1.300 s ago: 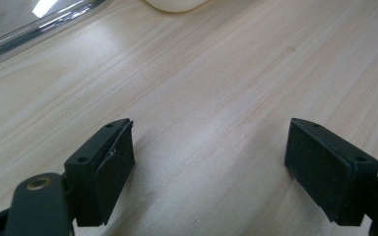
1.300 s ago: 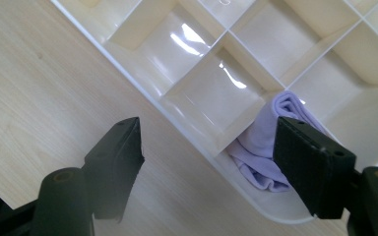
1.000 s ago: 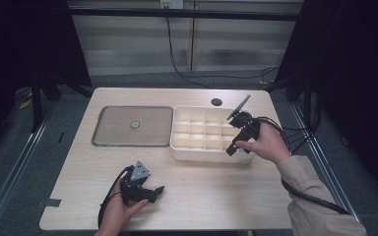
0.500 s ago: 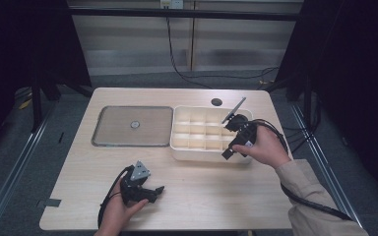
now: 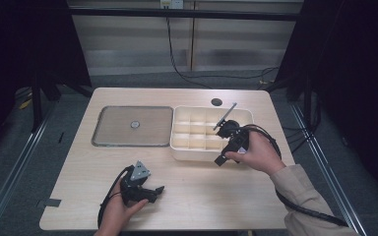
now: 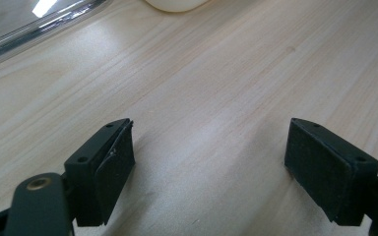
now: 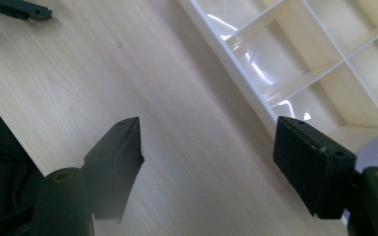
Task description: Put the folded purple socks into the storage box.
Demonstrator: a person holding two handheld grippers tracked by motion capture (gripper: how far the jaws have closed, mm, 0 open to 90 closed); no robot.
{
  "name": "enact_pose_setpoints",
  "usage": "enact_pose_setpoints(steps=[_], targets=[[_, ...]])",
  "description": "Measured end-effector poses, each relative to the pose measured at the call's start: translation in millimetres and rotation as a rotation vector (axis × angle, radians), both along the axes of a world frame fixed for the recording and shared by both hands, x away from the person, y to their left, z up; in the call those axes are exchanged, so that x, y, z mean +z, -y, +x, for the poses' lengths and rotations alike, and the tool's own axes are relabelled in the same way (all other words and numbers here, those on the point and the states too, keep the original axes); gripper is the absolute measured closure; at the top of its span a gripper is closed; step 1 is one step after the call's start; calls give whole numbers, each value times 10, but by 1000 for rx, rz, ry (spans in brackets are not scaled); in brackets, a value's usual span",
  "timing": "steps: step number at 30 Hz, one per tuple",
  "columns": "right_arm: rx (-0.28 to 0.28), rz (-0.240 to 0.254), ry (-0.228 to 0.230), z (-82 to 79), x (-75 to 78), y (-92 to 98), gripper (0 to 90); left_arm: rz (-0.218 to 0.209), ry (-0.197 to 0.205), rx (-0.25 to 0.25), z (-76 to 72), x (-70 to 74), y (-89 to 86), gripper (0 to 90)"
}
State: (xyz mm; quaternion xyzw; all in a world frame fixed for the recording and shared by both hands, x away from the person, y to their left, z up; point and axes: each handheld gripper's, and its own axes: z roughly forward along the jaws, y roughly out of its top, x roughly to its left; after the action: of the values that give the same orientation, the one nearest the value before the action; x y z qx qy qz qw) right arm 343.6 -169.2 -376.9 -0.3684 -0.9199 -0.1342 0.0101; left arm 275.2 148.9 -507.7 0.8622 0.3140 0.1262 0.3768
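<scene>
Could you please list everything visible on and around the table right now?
Table: one, light wood, centre.
Compartment tray: one, cream, right of centre.
Flat lid: one, grey and glossy, with a small round knob, left of the tray.
Round hole: one, dark, far edge of table.
Cables: black, on the floor beyond.
Left gripper: black, open, near edge.
Right gripper: black, open, at the tray's near rim.
Sleeve: beige, right.

Cream divided tray on the desk

The tray (image 5: 197, 147) is a cream plastic box, split by thin walls into rows of small square cells. It lies flat and open-topped on the desk's right half, just beside a grey flat lid (image 5: 133, 126). Its cells (image 7: 295, 54) look glossy and bare.
</scene>
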Motion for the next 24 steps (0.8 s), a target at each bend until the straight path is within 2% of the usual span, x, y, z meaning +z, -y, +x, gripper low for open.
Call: enact_pose_setpoints(steps=[8,24], targets=[[36,14,-5,-55,-68,-101,263,-5,-4,2,-3,-2,3,184],[72,32,-16,-144,-213,-239,260,6,-4,-6,0,3,-4,184]])
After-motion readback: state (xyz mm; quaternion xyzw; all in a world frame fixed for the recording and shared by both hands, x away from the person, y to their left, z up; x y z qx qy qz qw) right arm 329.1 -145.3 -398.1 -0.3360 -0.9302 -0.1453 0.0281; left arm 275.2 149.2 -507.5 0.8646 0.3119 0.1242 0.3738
